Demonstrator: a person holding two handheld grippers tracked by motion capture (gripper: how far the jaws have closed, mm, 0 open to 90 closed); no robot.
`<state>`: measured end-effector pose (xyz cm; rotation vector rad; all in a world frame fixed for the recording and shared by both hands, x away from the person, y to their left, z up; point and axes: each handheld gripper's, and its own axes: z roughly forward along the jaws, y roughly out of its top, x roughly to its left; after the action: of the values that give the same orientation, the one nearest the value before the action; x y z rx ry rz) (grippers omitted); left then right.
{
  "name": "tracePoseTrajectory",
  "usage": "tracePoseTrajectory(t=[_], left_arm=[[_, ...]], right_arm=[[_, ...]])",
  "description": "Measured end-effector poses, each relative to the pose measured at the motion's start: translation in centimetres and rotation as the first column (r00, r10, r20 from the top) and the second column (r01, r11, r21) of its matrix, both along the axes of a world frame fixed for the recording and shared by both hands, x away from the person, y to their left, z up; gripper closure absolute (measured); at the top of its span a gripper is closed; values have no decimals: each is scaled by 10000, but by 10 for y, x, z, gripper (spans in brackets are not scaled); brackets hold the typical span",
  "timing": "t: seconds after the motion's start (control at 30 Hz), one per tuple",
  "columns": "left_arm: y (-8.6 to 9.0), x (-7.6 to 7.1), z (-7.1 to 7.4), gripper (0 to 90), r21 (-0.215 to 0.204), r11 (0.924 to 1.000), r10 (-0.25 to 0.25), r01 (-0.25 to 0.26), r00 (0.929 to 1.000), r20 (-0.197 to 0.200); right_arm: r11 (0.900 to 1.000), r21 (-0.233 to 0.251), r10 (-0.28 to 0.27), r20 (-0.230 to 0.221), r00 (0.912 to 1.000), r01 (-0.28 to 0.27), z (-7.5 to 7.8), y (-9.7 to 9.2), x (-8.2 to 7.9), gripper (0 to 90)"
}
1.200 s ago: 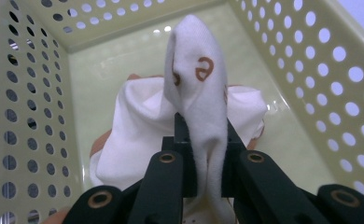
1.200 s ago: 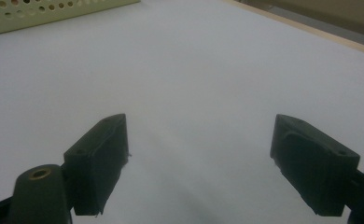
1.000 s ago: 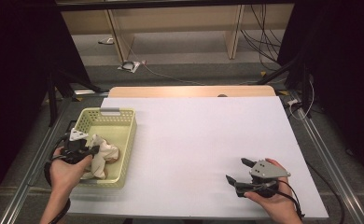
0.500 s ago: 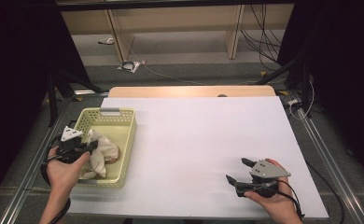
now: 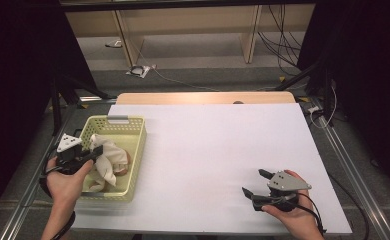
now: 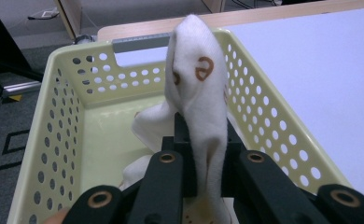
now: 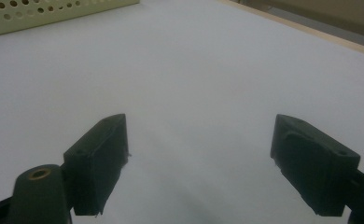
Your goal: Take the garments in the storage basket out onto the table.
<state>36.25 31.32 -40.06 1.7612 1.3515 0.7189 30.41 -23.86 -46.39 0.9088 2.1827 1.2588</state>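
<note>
A pale yellow perforated basket [image 5: 133, 150] [image 6: 68, 107] stands at the table's left edge. My left gripper [image 5: 97, 150] [image 6: 203, 163] is over the basket and shut on a white sock [image 6: 201, 93] [image 5: 108, 157] with small orange marks. The sock stands up from between the jaws and droops toward the basket floor. More white cloth [image 6: 145, 126] lies in the basket beneath it. My right gripper [image 5: 255, 184] [image 7: 199, 163] rests low over the white table [image 5: 223, 145] near its front right, open, with nothing between the jaws.
A wooden strip [image 5: 203, 97] runs along the table's far edge. Beyond it are wooden shelf legs [image 5: 125, 35] and cables [image 5: 278, 40] on the floor. Metal rails [image 5: 353, 165] flank the table. The basket's corner [image 7: 54, 11] lies far off in the right gripper view.
My left gripper has drawn slightly back toward the basket's left rim with the sock still in it. The right gripper has stayed where it was.
</note>
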Motion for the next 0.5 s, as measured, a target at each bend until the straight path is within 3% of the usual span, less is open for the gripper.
tracePoseTrajectory(t=[0.5], left_arm=[[-2,-4,10,835,-186,9998,66,-56,9985,546]], right_arm=[[10000,11,11,9,10000,-11,0,0,0,198]])
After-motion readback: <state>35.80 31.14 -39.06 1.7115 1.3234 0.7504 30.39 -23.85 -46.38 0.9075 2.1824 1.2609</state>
